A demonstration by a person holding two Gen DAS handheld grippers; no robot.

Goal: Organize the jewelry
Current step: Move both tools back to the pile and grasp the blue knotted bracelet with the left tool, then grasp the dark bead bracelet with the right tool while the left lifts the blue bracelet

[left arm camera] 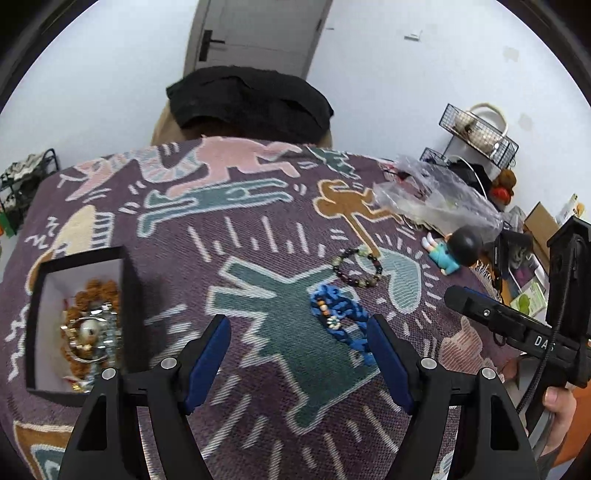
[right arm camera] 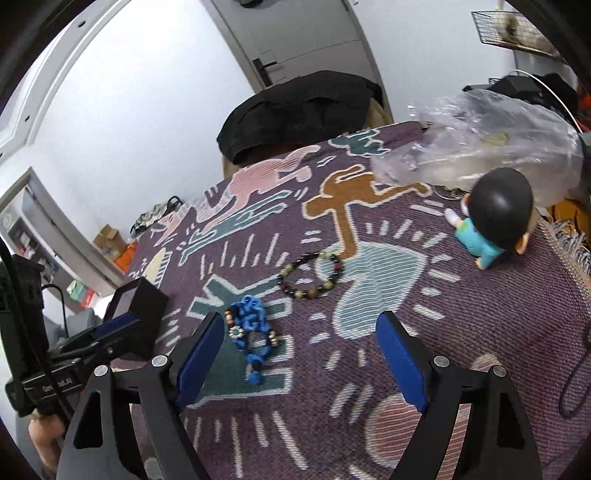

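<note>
Blue bracelet (right arm camera: 252,339) lies nearest the box (left arm camera: 83,317), bead bracelet (right arm camera: 311,276) beyond; both grippers (left arm camera: 298,332) (right arm camera: 300,330) hover, fingers wide, empty. Straddle one strand, then close.

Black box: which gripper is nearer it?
Left. The black box lies just beside the left gripper, on its left. The right gripper hovers further off over the cloth, the blue bracelet and left gripper between.

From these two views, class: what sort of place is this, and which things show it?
Probably a lived-in room at home, not a workshop: a patterned woven cloth covers the table, a toy figurine sits on it, and a door stands behind.
</note>
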